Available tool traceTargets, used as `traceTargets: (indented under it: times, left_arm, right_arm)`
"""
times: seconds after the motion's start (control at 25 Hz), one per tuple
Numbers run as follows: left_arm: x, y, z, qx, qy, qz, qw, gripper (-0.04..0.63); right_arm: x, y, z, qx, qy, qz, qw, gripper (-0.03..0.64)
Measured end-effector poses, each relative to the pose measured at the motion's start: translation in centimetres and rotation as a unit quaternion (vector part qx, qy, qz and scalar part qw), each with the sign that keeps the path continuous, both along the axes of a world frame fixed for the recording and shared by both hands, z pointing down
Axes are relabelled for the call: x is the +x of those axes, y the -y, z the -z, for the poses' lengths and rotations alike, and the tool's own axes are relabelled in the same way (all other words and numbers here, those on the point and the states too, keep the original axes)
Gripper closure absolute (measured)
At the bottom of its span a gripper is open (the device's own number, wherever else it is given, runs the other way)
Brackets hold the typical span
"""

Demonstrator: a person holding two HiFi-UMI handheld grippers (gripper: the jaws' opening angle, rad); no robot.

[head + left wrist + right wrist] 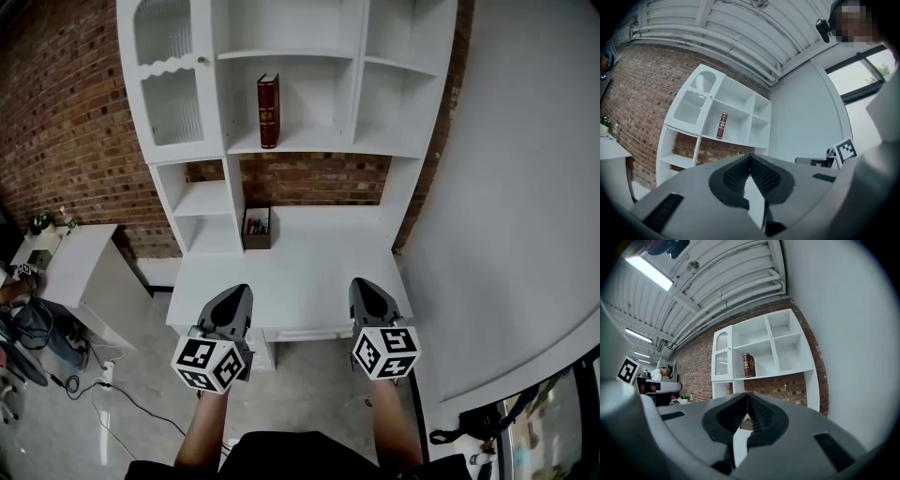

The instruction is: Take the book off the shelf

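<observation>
Claws both clenched and empty: left claw [239,291] and right claw [364,283], tips meeting in both gripper views. Both hang over the near edge of the counter [309,258], well short of the shelf [319,142]. The book [268,111] stands upright and alone on the middle shelf board, at 12 o'clock from the claws and slightly nearer the left one's line.

Read: approach step, grasp not yet begun. The next move calls for one claw to open, reach up and forward across the counter, straddle the spine and close on it, then draw the book straight out.

Hard to make out: spine lettering, book depth, whether its back touches the rear panel. Head view cuts off the shelf top. Small brown box [256,228] at the counter's back holds items too small to name.
</observation>
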State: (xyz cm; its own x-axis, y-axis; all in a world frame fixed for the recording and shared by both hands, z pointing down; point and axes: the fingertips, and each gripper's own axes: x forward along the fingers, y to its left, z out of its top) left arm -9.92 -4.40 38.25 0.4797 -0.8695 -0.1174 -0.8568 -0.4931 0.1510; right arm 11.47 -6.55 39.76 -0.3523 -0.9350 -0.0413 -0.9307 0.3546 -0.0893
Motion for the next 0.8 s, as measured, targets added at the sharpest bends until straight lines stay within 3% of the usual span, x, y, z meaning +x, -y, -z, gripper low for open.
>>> traceTargets:
  times: [0.8]
  left_arm:
    - [5.9,0.7,0.1,0.005,0.012,0.011,0.9999,0.578]
  right_arm:
    - [3.6,0.1,1.1,0.019,-0.016,0.015,1.000,0.597]
